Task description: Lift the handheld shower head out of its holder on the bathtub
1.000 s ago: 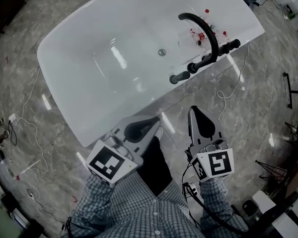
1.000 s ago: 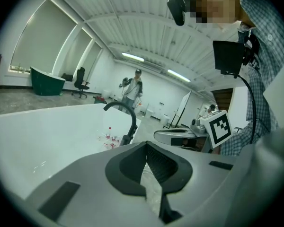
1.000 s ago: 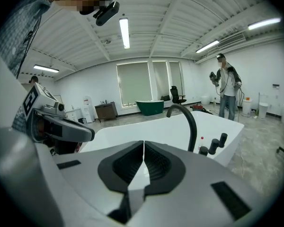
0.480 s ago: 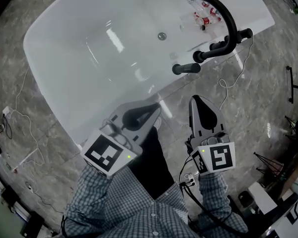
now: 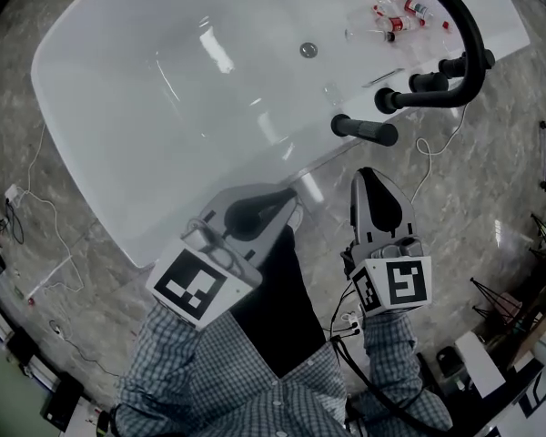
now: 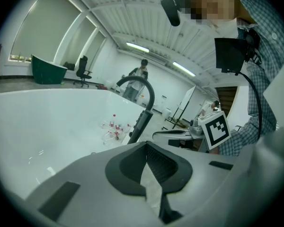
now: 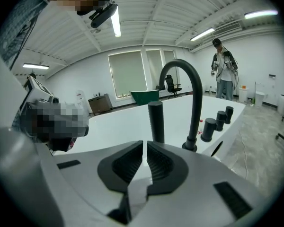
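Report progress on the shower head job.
Done: nothing; the handheld shower head stands unlifted on the bathtub rim. In hand: the left gripper and right gripper hang short of it, jaws shut, empty. Left: open the jaws, grip the head, lift it out.

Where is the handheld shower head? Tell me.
Head view, upper right: handheld shower head on the bathtub rim, beside the arched faucet, beyond the right gripper.
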The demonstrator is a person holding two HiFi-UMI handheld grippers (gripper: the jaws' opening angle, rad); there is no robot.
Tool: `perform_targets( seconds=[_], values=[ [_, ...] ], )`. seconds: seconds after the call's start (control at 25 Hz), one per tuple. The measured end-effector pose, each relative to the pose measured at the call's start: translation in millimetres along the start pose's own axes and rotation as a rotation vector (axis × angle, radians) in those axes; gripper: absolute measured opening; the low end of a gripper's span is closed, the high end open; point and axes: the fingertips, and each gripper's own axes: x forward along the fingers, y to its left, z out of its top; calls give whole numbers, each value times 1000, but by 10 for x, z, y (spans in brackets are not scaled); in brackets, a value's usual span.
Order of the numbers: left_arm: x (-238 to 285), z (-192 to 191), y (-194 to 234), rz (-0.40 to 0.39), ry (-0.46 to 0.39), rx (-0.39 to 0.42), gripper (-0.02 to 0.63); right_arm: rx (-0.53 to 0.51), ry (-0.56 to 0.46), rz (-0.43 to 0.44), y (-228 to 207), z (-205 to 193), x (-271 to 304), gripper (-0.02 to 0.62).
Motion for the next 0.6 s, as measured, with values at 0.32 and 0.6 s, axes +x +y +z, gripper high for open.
perform_targets(
  seconds=[0.32,0.6],
  values=[
    [218,-289,96,-21,39,5,-1,22,52,-36,-143,-395,330,20],
    [320,-397,236,-13,42,8,-2,22,75,-46,-245,-605,632,30]
  ],
)
